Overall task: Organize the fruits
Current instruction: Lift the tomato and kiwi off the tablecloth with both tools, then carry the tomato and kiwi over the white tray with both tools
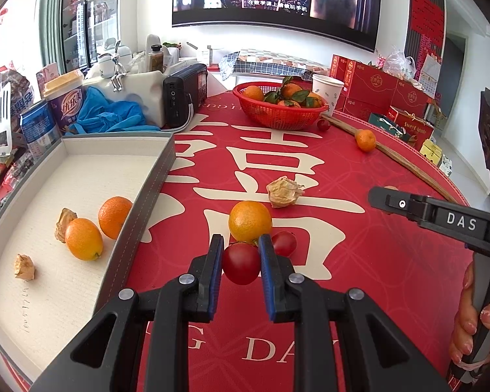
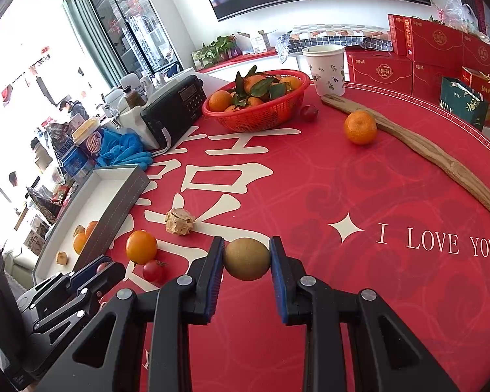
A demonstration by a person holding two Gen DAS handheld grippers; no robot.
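My left gripper [image 1: 240,248] is shut on a red cherry tomato [image 1: 241,264] just above the red tablecloth. An orange kumquat [image 1: 250,221] and a second cherry tomato [image 1: 284,243] lie right behind it. A papery husk fruit [image 1: 282,191] lies farther back. The grey tray [image 1: 153,176] on the left holds two kumquats [image 1: 83,238] and two husk fruits [image 1: 24,266]. My right gripper [image 2: 246,243] is shut on a brownish-green kiwi [image 2: 247,258]. A loose mandarin [image 2: 360,127] lies farther right.
A red basket [image 1: 279,114] of mandarins stands at the back, with a cherry tomato [image 2: 308,112] and a paper cup [image 2: 325,70] beside it. A long wooden stick [image 2: 421,145] lies on the right. A black radio [image 1: 184,93] and blue gloves [image 1: 109,116] sit beyond the tray.
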